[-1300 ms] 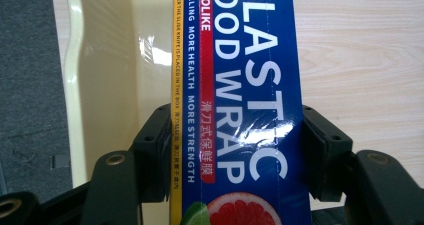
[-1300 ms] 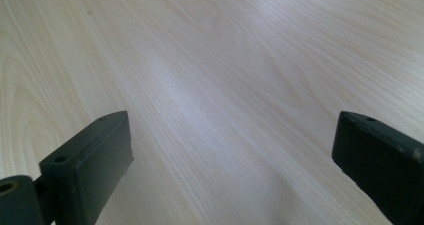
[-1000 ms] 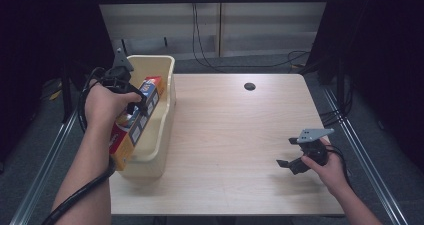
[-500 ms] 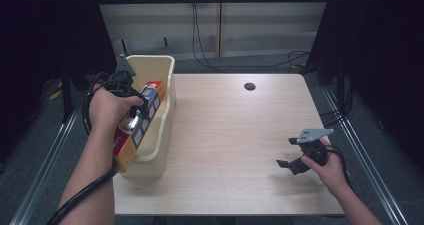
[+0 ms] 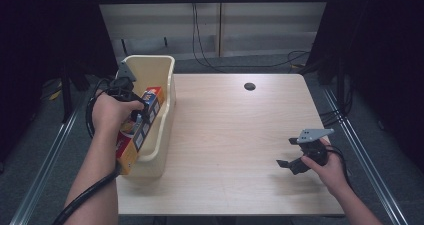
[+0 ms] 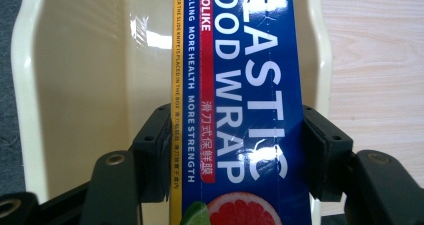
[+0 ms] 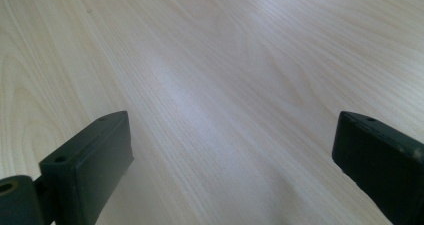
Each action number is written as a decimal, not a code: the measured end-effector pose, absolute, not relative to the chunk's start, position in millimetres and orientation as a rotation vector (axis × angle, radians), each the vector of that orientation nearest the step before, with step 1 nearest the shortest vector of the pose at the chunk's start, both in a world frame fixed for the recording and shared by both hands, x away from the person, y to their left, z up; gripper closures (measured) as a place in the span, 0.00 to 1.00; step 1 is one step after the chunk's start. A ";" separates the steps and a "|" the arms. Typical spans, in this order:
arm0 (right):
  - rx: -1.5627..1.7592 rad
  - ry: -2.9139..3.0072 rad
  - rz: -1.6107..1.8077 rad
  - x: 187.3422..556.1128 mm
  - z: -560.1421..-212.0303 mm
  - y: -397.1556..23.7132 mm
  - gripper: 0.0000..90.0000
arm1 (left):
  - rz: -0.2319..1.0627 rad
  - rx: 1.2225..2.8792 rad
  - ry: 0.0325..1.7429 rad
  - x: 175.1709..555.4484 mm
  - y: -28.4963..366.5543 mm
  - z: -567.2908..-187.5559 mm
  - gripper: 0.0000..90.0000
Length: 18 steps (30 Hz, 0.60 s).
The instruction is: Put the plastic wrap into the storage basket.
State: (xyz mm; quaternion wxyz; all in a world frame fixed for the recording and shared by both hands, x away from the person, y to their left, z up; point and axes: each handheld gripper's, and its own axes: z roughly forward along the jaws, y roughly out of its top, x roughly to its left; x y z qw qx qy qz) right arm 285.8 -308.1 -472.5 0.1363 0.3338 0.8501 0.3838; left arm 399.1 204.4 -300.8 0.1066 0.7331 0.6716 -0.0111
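A long box of plastic food wrap (image 5: 142,127), blue, orange and yellow, lies lengthwise inside the cream plastic bin (image 5: 160,70) at the table's left edge. My left gripper (image 5: 132,105) is shut on the box from above. In the left gripper view its jaws press both sides of the box (image 6: 240,110), with the bin's wall (image 6: 75,85) behind. My right gripper (image 5: 289,152) rests low over the bare wood at the right front, open, with nothing between its jaws (image 7: 230,155).
The light wooden table (image 5: 235,135) has a dark round hole (image 5: 249,86) near its far edge. Cables run along the floor behind it. Metal rails (image 5: 45,160) flank the table on both sides.
My left hand has sunk a little with the wrap box, so the box sits deeper in the bin. The right gripper has kept still.
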 end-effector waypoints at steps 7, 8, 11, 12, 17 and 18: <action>0.964 2.466 1.111 285.4 -472.6 -307.7 0.03 | -0.040 2.168 1.984 400.0 204.9 -309.5 0.45; 0.964 2.466 1.110 285.4 -472.6 -307.7 0.03 | -0.052 2.167 1.988 400.1 204.5 -311.1 0.45; 0.969 2.469 1.110 285.0 -472.5 -307.8 0.03 | -0.053 2.163 1.990 400.3 203.6 -314.7 0.45; 0.970 2.469 1.110 284.9 -472.5 -307.7 0.03 | -0.052 2.179 1.983 400.8 204.1 -315.5 0.45; 0.969 2.470 1.112 284.8 -472.6 -308.0 0.03 | -0.062 2.182 1.988 402.0 202.4 -318.2 0.45; 0.969 2.469 1.111 284.7 -472.6 -308.0 0.03 | -0.065 2.172 1.993 402.2 201.4 -319.2 0.45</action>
